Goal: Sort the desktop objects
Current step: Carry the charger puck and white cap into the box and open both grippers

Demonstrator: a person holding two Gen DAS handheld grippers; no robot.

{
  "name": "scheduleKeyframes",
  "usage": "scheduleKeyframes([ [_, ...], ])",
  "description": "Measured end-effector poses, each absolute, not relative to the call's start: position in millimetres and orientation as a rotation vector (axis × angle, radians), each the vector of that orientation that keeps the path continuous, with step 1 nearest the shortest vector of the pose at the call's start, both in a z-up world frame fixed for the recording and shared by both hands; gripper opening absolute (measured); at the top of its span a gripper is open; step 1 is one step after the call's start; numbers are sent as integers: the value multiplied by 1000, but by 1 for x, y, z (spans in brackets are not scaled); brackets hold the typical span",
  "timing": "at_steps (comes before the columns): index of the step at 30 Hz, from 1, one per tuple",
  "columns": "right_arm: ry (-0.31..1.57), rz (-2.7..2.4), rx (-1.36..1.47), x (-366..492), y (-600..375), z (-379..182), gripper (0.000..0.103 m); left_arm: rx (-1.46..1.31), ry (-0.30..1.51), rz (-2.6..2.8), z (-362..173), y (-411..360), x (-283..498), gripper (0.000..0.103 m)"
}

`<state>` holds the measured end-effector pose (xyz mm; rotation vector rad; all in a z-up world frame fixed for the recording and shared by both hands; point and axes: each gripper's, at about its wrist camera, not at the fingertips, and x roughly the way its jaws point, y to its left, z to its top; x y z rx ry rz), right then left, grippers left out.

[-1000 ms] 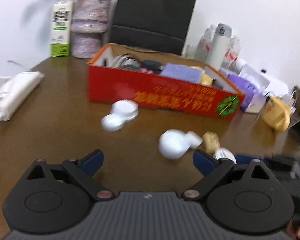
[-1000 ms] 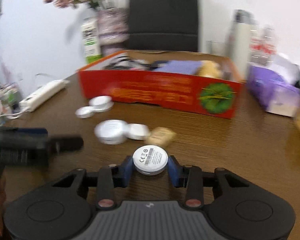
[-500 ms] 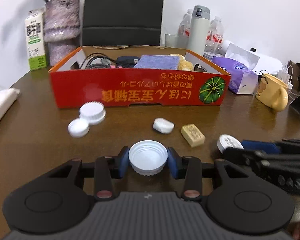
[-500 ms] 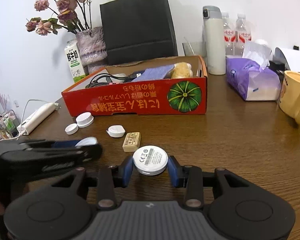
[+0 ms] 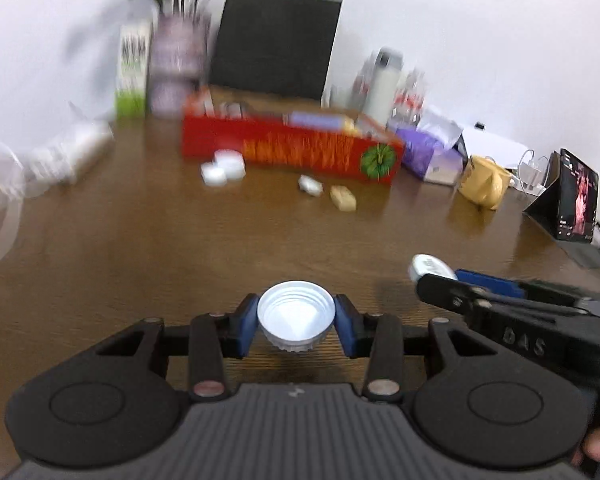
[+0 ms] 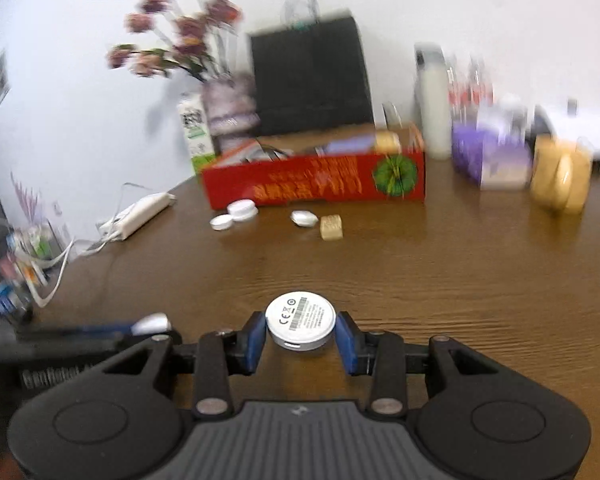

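My left gripper (image 5: 296,322) is shut on a white bottle cap (image 5: 296,318), hollow side up, held above the brown table (image 5: 140,248). My right gripper (image 6: 300,326) is shut on a round white disc (image 6: 300,322) with printed marks. The right gripper also shows at the right of the left wrist view (image 5: 440,274). The left gripper shows at the left of the right wrist view (image 6: 148,325). A red cardboard box (image 6: 316,182) with several items inside stands far ahead. In front of it lie two white caps (image 6: 236,214), a white oval piece (image 6: 304,218) and a tan block (image 6: 331,227).
Behind the box are a black bag (image 6: 312,80), a flower vase (image 6: 228,112), a milk carton (image 6: 194,132) and a white flask (image 6: 432,100). A purple tissue pack (image 6: 488,160) and yellow mug (image 6: 560,174) stand right. A power strip (image 6: 140,216) lies left. A tablet (image 5: 576,196) stands far right.
Both grippers have pulled back and up from the box with their objects still held; the box and loose pieces now look farther away. A second ago the left gripper was open and empty.
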<state>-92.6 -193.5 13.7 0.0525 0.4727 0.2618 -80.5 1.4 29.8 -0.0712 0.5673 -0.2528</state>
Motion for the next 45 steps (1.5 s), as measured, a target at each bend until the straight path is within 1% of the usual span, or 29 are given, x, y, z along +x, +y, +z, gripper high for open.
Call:
scheduleKeyframes([
  [2, 385, 288, -1, -117, -186, 20, 37, -19, 475, -215, 37, 2, -104, 41],
  [5, 308, 296, -46, -131, -175, 25, 37, 7, 407, -201, 39, 1, -120, 41],
  [9, 282, 302, 16, -129, -179, 28, 37, -19, 394, -201, 44, 1, -113, 41],
  [15, 228, 197, 100, -120, -215, 39, 37, -56, 384, -228, 51, 2, -99, 41],
  [18, 208, 161, 96, -108, -229, 50, 37, -50, 345, -240, 70, -2, -86, 41],
  [21, 236, 158, 58, -75, -239, 80, 37, -45, 343, -321, 102, -9, -54, 41],
  [25, 253, 144, 97, -12, -257, 132, 37, -53, 431, -401, 153, -20, 26, 41],
  [27, 300, 152, 119, 31, -264, 156, 37, -69, 501, -405, 171, -25, 78, 41],
  [29, 394, 169, 136, 84, -269, 169, 37, -91, 594, -386, 178, -32, 136, 41],
  [31, 505, 178, 160, 136, -269, 170, 37, -55, 672, -365, 174, -41, 184, 41],
  [33, 650, 216, 143, 192, -259, 156, 37, -50, 794, -374, 156, -49, 232, 41],
  [35, 798, 205, 100, 239, -245, 130, 37, -43, 938, -418, 127, -57, 277, 41],
  [38, 954, 116, 10, 289, -232, 87, 37, -39, 1072, -368, 86, -65, 309, 41],
  [41, 1017, 91, -25, 312, -229, 64, 37, -46, 1142, -356, 64, -71, 323, 41],
  [42, 1007, 111, -50, 315, -225, 62, 37, -49, 1173, -362, 58, -73, 325, 43],
  [44, 1049, 118, -115, 322, -220, 50, 33, -36, 1221, -361, 47, -75, 328, 45],
  [45, 1039, 119, -137, 324, -217, 49, 34, -30, 1217, -369, 48, -76, 329, 45],
])
